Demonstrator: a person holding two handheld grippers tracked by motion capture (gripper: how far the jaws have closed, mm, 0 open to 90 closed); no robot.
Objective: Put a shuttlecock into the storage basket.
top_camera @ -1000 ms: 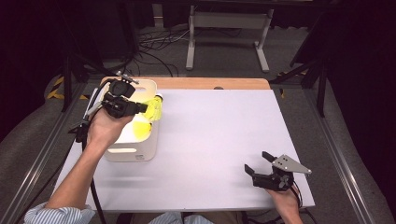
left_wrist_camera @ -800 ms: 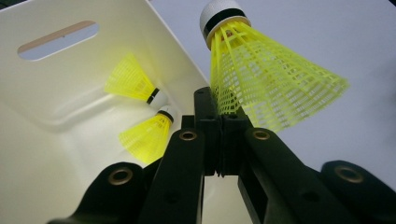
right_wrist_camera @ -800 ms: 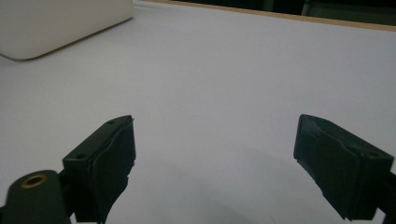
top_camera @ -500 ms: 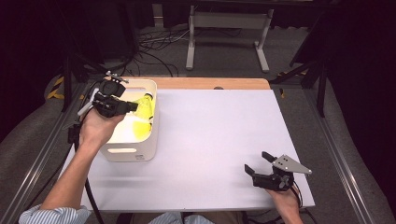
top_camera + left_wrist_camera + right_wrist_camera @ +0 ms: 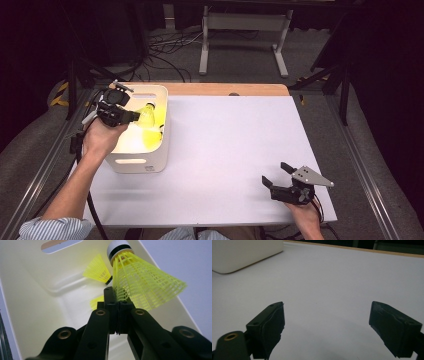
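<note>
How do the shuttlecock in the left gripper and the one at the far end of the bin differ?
The held shuttlecock hangs above the bin, pinched by its skirt, cork up. The far shuttlecock lies on the bin floor, cork sideways. Both are yellow mesh.

A white-topped table set in a dark room.

The table point(image 5: 235, 150) is seen across the middle of the frame, with a strip of bare wood point(image 5: 225, 89) left along its far edge. Grey carpet point(image 5: 240, 55) is lit beyond it, where a white metal stand point(image 5: 242, 30) is placed at upper centre and black cables point(image 5: 165, 47) are strewn at upper left. Metal rails point(image 5: 370, 185) are run along both sides, and the corners are lost in shadow.
</note>
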